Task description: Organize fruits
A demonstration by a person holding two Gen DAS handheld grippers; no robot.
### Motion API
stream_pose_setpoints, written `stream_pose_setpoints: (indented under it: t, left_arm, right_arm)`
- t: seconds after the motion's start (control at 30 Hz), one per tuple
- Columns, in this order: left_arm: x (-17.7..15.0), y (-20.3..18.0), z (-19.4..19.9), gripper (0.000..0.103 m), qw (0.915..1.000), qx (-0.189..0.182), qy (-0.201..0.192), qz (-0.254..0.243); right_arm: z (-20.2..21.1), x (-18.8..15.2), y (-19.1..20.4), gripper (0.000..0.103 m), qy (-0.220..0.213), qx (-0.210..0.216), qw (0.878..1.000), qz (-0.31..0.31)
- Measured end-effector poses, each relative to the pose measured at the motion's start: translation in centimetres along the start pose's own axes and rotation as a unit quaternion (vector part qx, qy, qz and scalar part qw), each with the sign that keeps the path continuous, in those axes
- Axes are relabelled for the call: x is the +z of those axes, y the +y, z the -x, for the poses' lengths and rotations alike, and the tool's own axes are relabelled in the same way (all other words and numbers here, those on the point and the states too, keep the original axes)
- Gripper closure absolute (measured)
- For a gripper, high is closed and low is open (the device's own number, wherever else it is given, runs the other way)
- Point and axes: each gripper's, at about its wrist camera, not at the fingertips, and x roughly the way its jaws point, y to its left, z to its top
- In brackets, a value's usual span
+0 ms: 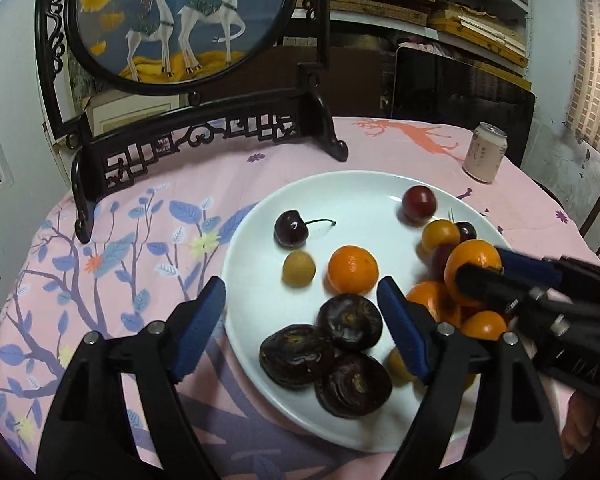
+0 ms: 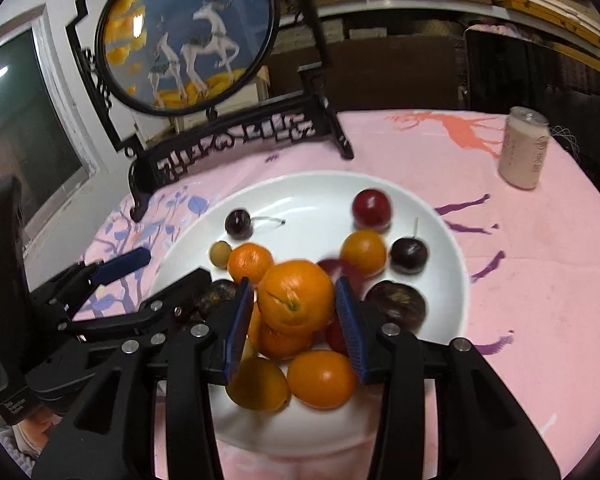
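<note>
A white plate (image 1: pixel 340 188) on the pink cloth holds mixed fruit. In the left wrist view, several dark wrinkled fruits (image 1: pixel 350 322) lie at the front, with a dark cherry (image 1: pixel 290 229), a small yellow fruit (image 1: pixel 298 269), an orange (image 1: pixel 353 269) and a red plum (image 1: pixel 419 203) behind. My left gripper (image 1: pixel 302 320) is open and empty over the plate's near-left rim. My right gripper (image 2: pixel 296 312) is shut on a large orange (image 2: pixel 296 296) and holds it over a pile of oranges (image 2: pixel 320 378); it also shows in the left wrist view (image 1: pixel 474 266).
A black carved stand with a round deer picture (image 1: pixel 180 20) stands at the back left of the table. A pale drink can (image 1: pixel 485 152) stands at the back right. A dark chair back (image 1: pixel 460 88) and shelves lie beyond the table.
</note>
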Motion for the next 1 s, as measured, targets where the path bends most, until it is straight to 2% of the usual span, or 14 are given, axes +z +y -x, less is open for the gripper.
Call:
stream_pose_setpoints:
  t: [0.13, 0.17, 0.2, 0.3, 0.43, 0.47, 0.53, 0.57, 0.6, 0.63, 0.8, 0.9, 1.0]
  left_arm:
    - [-0.7, -0.5, 1.5, 0.011, 0.9995, 0.019, -0.023, -0.014]
    - [-0.9, -0.7, 1.9, 0.008, 0.9992, 0.024, -0.025, -0.021]
    - [-1.0, -0.8, 2.1, 0.007, 0.9990, 0.027, -0.025, -0.026]
    - [-1.8, -1.5, 3.1, 0.005, 0.9985, 0.034, -0.026, -0.034]
    - [-3.1, -2.2, 4.7, 0.002, 0.9991, 0.021, -0.023, -0.029]
    - [-3.3, -2.3, 5.0, 0.002, 0.9990, 0.021, -0.025, -0.030]
    - [-3.8, -2.6, 6.1, 0.002, 0.9989, 0.023, -0.032, -0.027]
    - [-4.0, -2.5, 6.7, 0.002, 0.9989, 0.020, -0.036, -0.022]
    - [-4.2, -2.4, 7.0, 0.002, 0.9989, 0.019, -0.038, -0.017]
    - [-4.5, -2.3, 7.7, 0.002, 0.9990, 0.017, -0.040, -0.008]
    - [-6.1, -1.6, 9.8, 0.002, 0.9991, 0.005, -0.040, 0.015]
    - [-7.0, -1.6, 10.7, 0.002, 0.9990, 0.009, -0.042, 0.014]
    - [-7.3, -1.6, 11.3, 0.002, 0.9986, 0.016, -0.048, 0.012]
  right_arm:
    - [2.1, -0.5, -0.2, 0.058, -0.020, -0.003, 1.000, -0.001]
    - [2.7, -0.7, -0.1, 0.053, -0.026, -0.008, 1.000, 0.001]
    - [3.1, -0.8, -0.1, 0.042, -0.031, -0.013, 0.999, 0.002]
    - [4.7, -1.8, 0.4, 0.041, -0.048, -0.027, 0.998, 0.010]
    - [6.3, -3.5, 1.6, 0.041, -0.058, -0.051, 0.996, 0.040]
    - [6.8, -4.1, 1.8, 0.038, -0.059, -0.065, 0.995, 0.046]
    - [7.9, -5.1, 1.6, 0.025, -0.069, -0.088, 0.993, 0.046]
    - [8.4, -5.6, 1.3, 0.007, -0.075, -0.100, 0.991, 0.040]
    - [8.9, -6.1, 1.0, 0.001, -0.083, -0.111, 0.990, 0.030]
    - [9.8, -6.9, 0.4, 0.001, -0.097, -0.116, 0.988, 0.014]
    - [12.0, -8.3, -1.2, 0.001, -0.109, -0.104, 0.988, -0.041]
    - [12.2, -8.7, -1.1, 0.001, -0.111, -0.099, 0.988, -0.049]
    - [11.6, -9.0, -0.3, 0.001, -0.096, -0.101, 0.990, -0.031]
